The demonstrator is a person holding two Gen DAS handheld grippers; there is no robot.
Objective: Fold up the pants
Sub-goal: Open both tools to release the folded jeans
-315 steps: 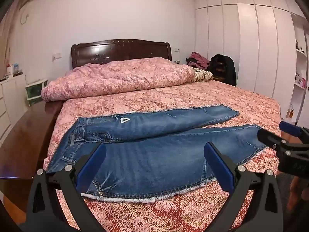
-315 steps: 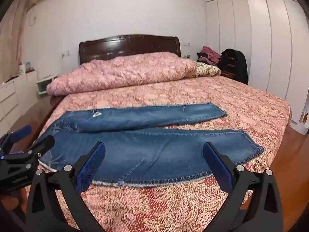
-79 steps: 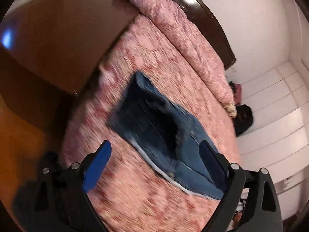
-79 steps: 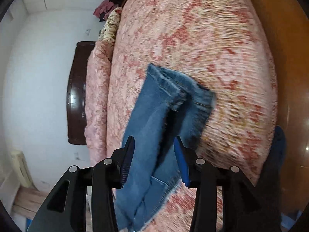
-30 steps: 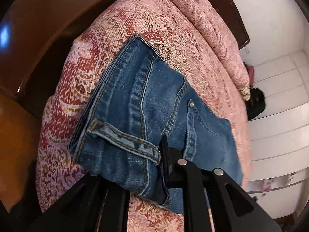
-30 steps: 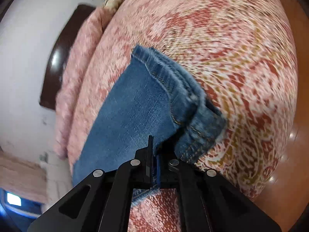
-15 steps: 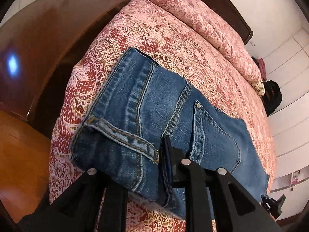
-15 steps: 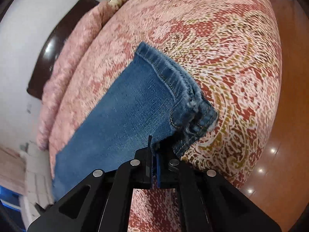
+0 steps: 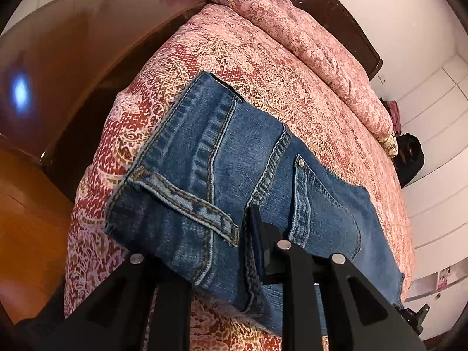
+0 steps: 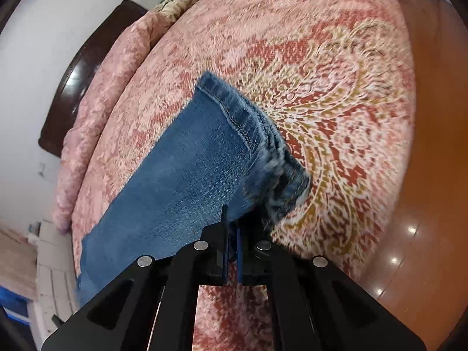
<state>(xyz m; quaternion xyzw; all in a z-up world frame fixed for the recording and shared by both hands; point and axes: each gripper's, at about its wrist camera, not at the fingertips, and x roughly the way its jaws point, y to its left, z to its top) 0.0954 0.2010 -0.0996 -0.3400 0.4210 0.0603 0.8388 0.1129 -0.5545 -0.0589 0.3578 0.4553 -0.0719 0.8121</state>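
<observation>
Blue jeans (image 9: 219, 161) lie along the near edge of the bed, folded lengthwise with one leg on the other. My left gripper (image 9: 237, 242) is at the waistband. Its jaws are opening, the thick denim is still bunched between them, and the left finger is hidden under the cloth. At the other end, my right gripper (image 10: 231, 234) pinches the near edge of the legs (image 10: 181, 181) just short of the hems (image 10: 248, 122). Its jaws are starting to part, and a thin slit shows between the blue pads.
The red-and-pink patterned bedspread (image 10: 321, 87) covers the bed. A rolled pink duvet (image 9: 292, 23) lies against the dark headboard (image 9: 336, 8). Glossy wooden floor (image 10: 424, 175) runs around the bed. White wardrobes (image 9: 438, 146) and a dark bag (image 9: 409, 155) stand beyond it.
Ten seconds ago the jeans lay spread with legs apart and both grippers open. Now the legs are stacked with a gripper closed on each end. A slit has appeared between the right pads.
</observation>
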